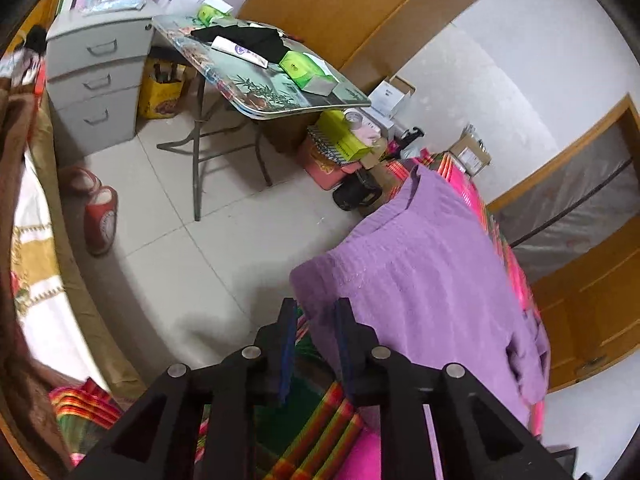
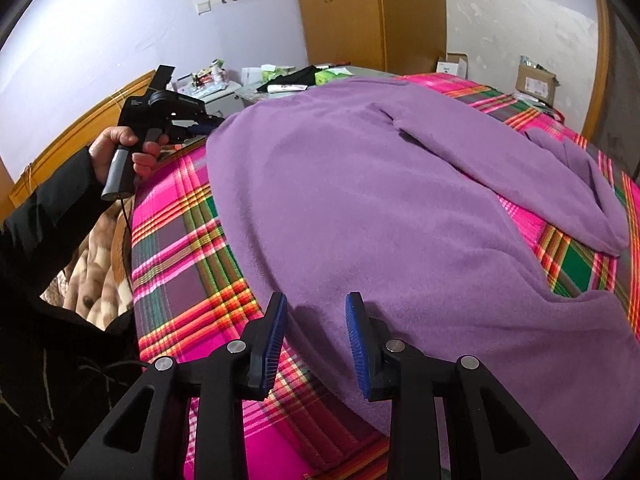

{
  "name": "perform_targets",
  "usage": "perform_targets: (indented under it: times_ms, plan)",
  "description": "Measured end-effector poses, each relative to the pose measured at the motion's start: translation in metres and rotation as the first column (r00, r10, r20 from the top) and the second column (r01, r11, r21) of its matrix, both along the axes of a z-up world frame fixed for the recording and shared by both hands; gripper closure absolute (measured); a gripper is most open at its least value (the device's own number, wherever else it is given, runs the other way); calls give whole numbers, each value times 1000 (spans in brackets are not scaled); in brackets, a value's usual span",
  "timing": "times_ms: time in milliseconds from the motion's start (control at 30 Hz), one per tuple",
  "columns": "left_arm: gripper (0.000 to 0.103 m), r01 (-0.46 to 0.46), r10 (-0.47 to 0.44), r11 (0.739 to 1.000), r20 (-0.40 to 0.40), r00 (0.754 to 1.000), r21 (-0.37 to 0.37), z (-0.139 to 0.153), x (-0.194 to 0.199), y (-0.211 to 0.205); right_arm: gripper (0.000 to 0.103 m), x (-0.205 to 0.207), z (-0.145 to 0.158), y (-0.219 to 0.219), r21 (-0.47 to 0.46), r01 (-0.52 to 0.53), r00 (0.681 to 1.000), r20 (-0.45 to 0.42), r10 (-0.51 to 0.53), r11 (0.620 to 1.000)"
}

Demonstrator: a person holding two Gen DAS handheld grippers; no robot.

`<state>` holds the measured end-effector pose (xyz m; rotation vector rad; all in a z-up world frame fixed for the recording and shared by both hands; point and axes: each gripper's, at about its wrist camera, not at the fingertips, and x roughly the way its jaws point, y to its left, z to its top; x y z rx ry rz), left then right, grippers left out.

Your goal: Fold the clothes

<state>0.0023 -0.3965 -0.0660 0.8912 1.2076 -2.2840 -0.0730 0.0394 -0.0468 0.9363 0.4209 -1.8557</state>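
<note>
A purple fleece garment [image 2: 360,208] lies spread on a pink plaid bedsheet [image 2: 176,248], one sleeve [image 2: 568,196] stretched to the right. In the left wrist view the garment [image 1: 424,264] hangs over the bed edge. My left gripper [image 1: 316,304] has its jaws closed around the garment's corner edge. It also shows in the right wrist view [image 2: 200,128], held by a hand at the garment's far left corner. My right gripper [image 2: 316,300] is open, its blue pads either side of the garment's near hem, just above it.
A folding table [image 1: 280,92] with boxes and dark cloth stands on the tiled floor by a grey drawer unit [image 1: 96,80]. Red slippers [image 1: 100,216] lie near the bed. Boxes [image 1: 344,140] are stacked by the wall. Wooden wardrobes [image 2: 372,16] stand behind.
</note>
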Motion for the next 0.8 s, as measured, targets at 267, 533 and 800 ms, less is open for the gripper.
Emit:
perform_targets:
  times_ms: [267, 533, 800]
  plan:
    - [96, -26, 30, 989, 29, 999, -146, 18, 7, 2, 72, -4, 0, 6, -6, 37, 999, 8, -37, 999]
    - [95, 15, -9, 993, 54, 999, -114, 14, 6, 3, 72, -17, 2, 32, -52, 182, 982, 51, -179, 982]
    - [95, 46, -37, 981, 53, 998, -190, 36, 18, 29, 72, -35, 3, 97, -92, 433, 899, 115, -422, 897]
